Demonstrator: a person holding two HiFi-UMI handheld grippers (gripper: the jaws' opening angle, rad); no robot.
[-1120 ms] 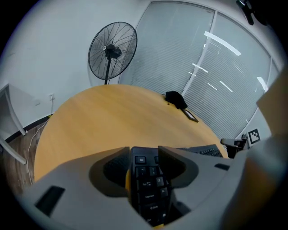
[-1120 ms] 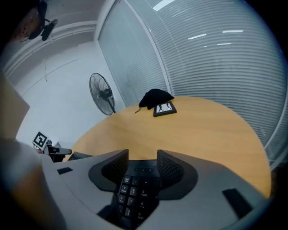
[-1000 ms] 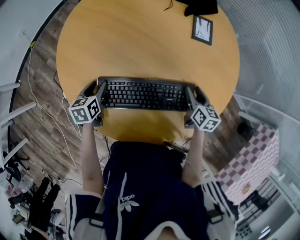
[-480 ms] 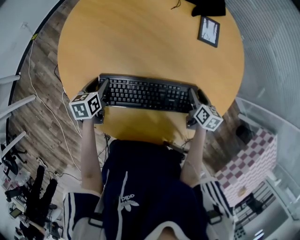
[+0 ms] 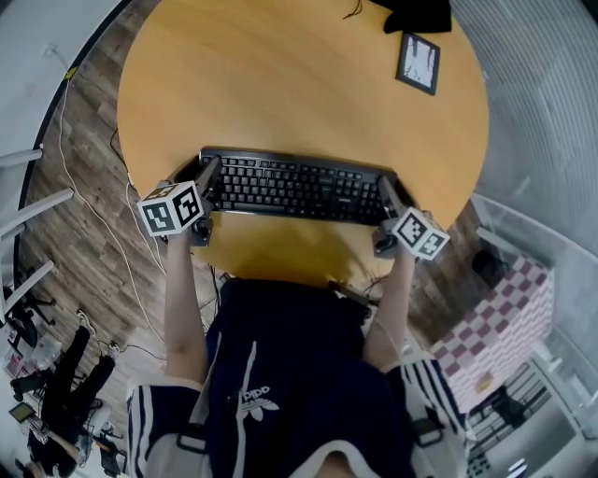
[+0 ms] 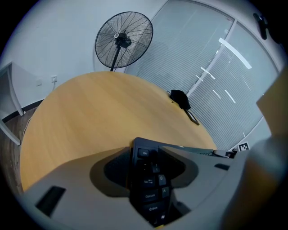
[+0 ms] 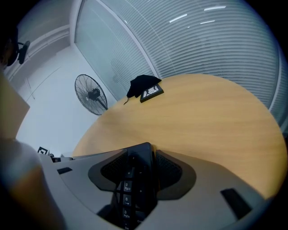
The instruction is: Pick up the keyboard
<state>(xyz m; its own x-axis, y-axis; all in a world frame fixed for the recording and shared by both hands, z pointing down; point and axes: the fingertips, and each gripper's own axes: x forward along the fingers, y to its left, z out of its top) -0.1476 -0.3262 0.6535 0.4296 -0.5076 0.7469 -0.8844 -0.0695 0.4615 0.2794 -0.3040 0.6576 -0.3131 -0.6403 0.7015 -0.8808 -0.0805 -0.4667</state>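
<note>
A black keyboard [image 5: 291, 186] spans the near part of the round wooden table [image 5: 280, 84]. My left gripper [image 5: 207, 180] is shut on its left end, and in the left gripper view the keyboard's [image 6: 148, 184] Esc-side keys sit pinched between the jaws. My right gripper [image 5: 386, 193] is shut on the right end; the right gripper view shows the keyboard's [image 7: 135, 184] number-pad keys between the jaws. Whether the keyboard rests on the tabletop or hangs just above it cannot be told.
A framed picture [image 5: 418, 63] and a black cloth [image 5: 411, 13] lie at the table's far right edge. A standing fan [image 6: 123, 39] is beyond the table. Window blinds [image 7: 189, 40] run along one side. White cables [image 5: 79, 196] trail on the floor to the left.
The keyboard and both grippers have shifted slightly farther from the person; both grips are unchanged.
</note>
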